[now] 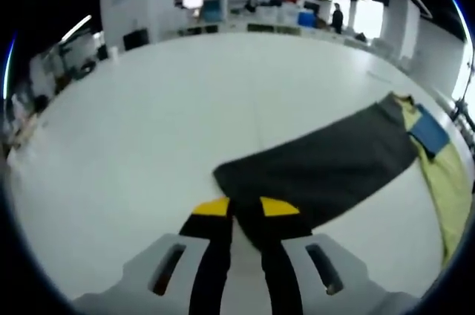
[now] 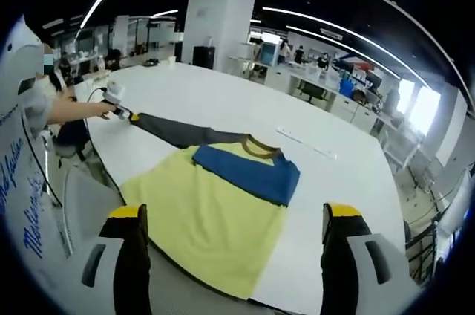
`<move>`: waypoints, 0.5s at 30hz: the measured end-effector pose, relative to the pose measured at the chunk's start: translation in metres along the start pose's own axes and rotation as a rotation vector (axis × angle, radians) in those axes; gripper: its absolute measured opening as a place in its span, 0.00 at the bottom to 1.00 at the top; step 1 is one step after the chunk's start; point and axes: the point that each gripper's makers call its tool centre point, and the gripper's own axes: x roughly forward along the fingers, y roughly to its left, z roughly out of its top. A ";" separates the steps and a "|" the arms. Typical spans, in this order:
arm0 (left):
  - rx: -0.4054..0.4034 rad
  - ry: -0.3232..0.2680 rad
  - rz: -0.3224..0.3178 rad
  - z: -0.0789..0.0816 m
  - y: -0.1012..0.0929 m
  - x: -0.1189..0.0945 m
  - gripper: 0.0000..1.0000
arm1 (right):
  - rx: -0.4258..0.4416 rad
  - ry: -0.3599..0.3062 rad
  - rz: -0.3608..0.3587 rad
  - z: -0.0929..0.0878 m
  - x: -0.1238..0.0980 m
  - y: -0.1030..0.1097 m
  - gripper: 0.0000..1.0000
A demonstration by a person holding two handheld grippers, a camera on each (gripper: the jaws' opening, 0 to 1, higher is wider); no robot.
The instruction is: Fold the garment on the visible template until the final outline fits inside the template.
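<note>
A yellow shirt (image 2: 200, 218) with a blue panel (image 2: 249, 170) lies flat on the white table (image 2: 223, 99). Its long dark grey sleeve (image 2: 178, 133) stretches away to the left. In the right gripper view a hand holds my left gripper (image 2: 117, 99) at the sleeve's far end. In the left gripper view my left gripper (image 1: 245, 207) has its yellow-tipped jaws close together on the end of the grey sleeve (image 1: 319, 163), with the yellow shirt body (image 1: 445, 174) and blue panel (image 1: 430, 133) at the right. My right gripper (image 2: 237, 215) hangs open above the shirt's near hem, jaws wide apart.
The table's near edge (image 2: 111, 174) curves along the left, with a person's arm (image 2: 67, 111) and a chair beyond it. A thin pale strip (image 2: 304, 144) lies on the table past the collar. Desks, monitors and pillars fill the room behind.
</note>
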 end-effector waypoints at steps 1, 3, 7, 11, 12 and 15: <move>0.005 -0.002 0.002 0.000 -0.001 0.000 0.07 | -0.005 -0.004 -0.003 0.000 -0.001 -0.001 0.96; 0.022 -0.008 0.016 0.001 -0.002 0.001 0.05 | -0.013 -0.009 0.000 0.000 -0.001 0.000 0.96; 0.039 -0.009 0.028 0.003 -0.005 0.004 0.00 | -0.018 -0.008 0.003 -0.003 0.000 0.000 0.97; 0.025 -0.008 0.040 0.004 -0.001 0.005 0.00 | -0.001 -0.016 0.013 -0.004 -0.003 0.002 0.98; 0.048 -0.021 0.060 0.006 0.001 0.004 0.00 | 0.003 -0.016 0.017 -0.005 -0.003 0.003 1.00; 0.055 -0.033 0.063 0.006 -0.003 0.002 0.00 | -0.001 -0.021 0.012 -0.005 -0.006 0.005 1.00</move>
